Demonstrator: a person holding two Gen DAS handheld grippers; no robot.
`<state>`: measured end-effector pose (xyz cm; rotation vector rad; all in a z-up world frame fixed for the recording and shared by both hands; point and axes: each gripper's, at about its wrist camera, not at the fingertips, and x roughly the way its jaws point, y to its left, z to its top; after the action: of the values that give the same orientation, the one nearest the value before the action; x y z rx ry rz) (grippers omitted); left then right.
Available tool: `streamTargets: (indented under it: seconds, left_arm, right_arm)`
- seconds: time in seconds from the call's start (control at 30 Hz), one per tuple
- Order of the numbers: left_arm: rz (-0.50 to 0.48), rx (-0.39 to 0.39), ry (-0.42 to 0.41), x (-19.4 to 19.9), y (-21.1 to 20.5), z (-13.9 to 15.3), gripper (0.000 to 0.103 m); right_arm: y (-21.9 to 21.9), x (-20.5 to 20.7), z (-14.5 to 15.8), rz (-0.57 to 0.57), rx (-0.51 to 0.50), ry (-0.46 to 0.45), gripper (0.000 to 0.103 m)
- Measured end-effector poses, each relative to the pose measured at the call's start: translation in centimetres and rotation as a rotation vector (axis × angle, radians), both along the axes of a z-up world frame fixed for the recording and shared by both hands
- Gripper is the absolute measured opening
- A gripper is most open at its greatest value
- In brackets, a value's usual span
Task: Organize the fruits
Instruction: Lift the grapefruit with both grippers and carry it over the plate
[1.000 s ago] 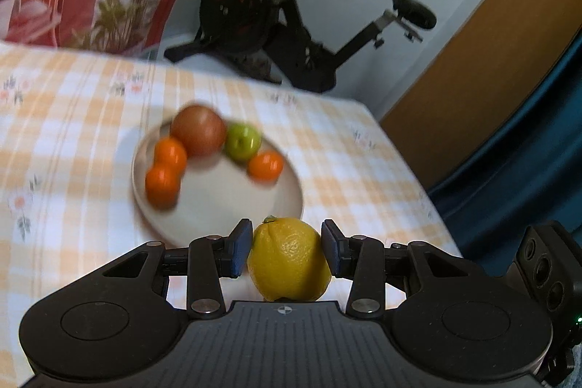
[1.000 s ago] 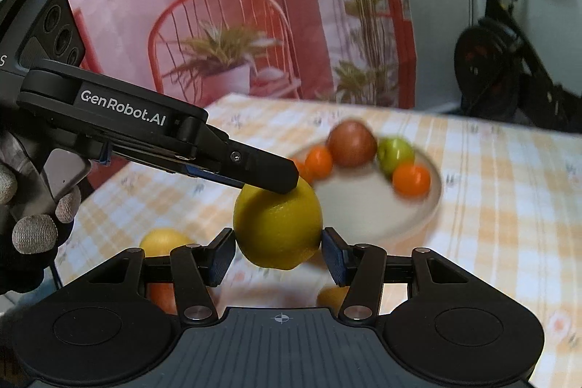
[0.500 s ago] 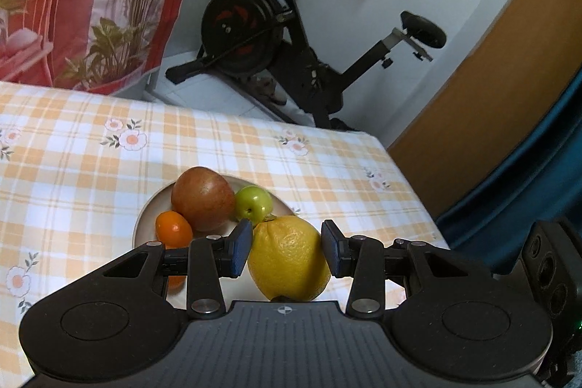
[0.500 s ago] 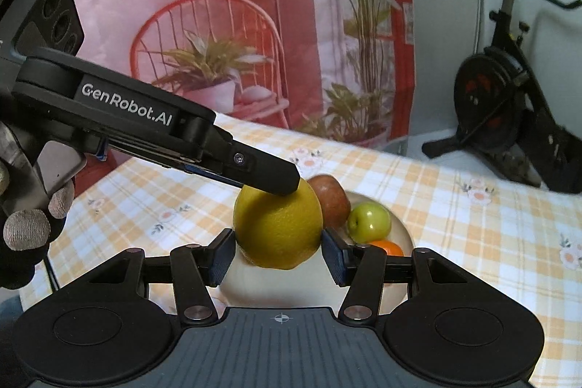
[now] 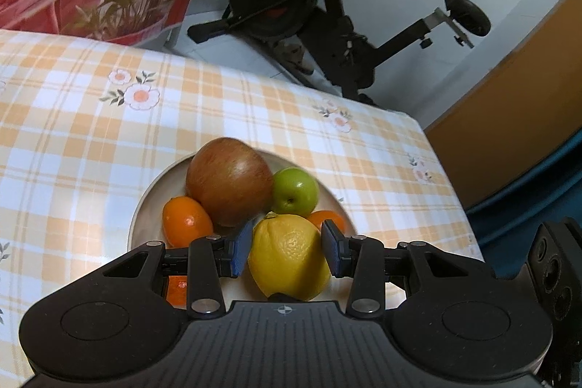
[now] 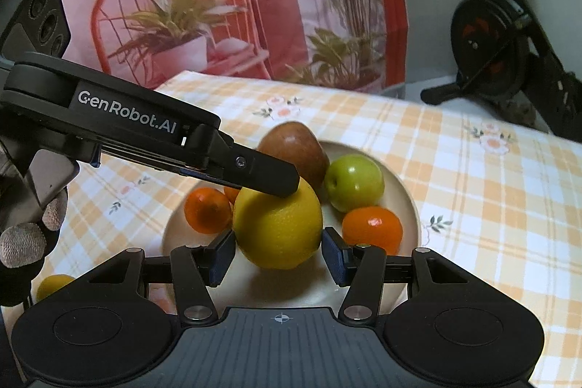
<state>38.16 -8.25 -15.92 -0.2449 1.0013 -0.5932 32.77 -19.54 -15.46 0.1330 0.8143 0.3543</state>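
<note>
A yellow lemon [image 5: 291, 257] [image 6: 278, 228] hangs just above the near side of a cream plate [image 5: 145, 206] [image 6: 407, 202]. My left gripper [image 5: 287, 250] is shut on it, blue pads pressing both flanks. My right gripper [image 6: 278, 253] is shut on the same lemon from another side. In the right wrist view a left finger [image 6: 265, 175] lies over the lemon's top. The plate holds a red-brown apple [image 5: 229, 184] [image 6: 294, 148], a green apple [image 5: 294, 190] [image 6: 354, 182] and mandarins [image 5: 185, 220] [image 6: 371, 228].
The table wears an orange-checked cloth [image 5: 91, 133]. A yellow fruit [image 6: 54, 284] lies on it left of the plate, near a gloved hand [image 6: 25, 242]. An exercise bike [image 5: 327, 6] stands beyond the far edge. The table's right edge [image 5: 451, 188] drops to a blue curtain.
Both grippers, still holding the lemon, have moved toward the plate and lower. The plate and its fruit look larger and now sit right under and behind the lemon.
</note>
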Motion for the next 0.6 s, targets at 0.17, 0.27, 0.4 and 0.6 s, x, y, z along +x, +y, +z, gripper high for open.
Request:
streamTargets:
  seconds: [0.17,0.27,0.4,0.6]
  left_arm:
    - [-0.002,-0.01,0.016,0.2,-0.1,-0.6,0.042]
    - [0.005,-0.013,0.009,0.2,-0.1,-0.6,0.042]
    - [0.021,-0.026,0.001,0.2,0.4,-0.3,0.042]
    - [0.027,-0.02,-0.012,-0.2,1.0,0.2,0.042]
  right_arm:
    - [-0.2,0.4,-0.8,-0.047,0.017,0.015,0.048]
    - [-0.3,0.5,-0.8,-0.053,0.022,0.02,0.048]
    - [-0.1,0.4,-0.7,-0.06,0.01,0.019,0.048]
    - [0.3,0.3,-0.5,-0.076,-0.04,0.015,0.048]
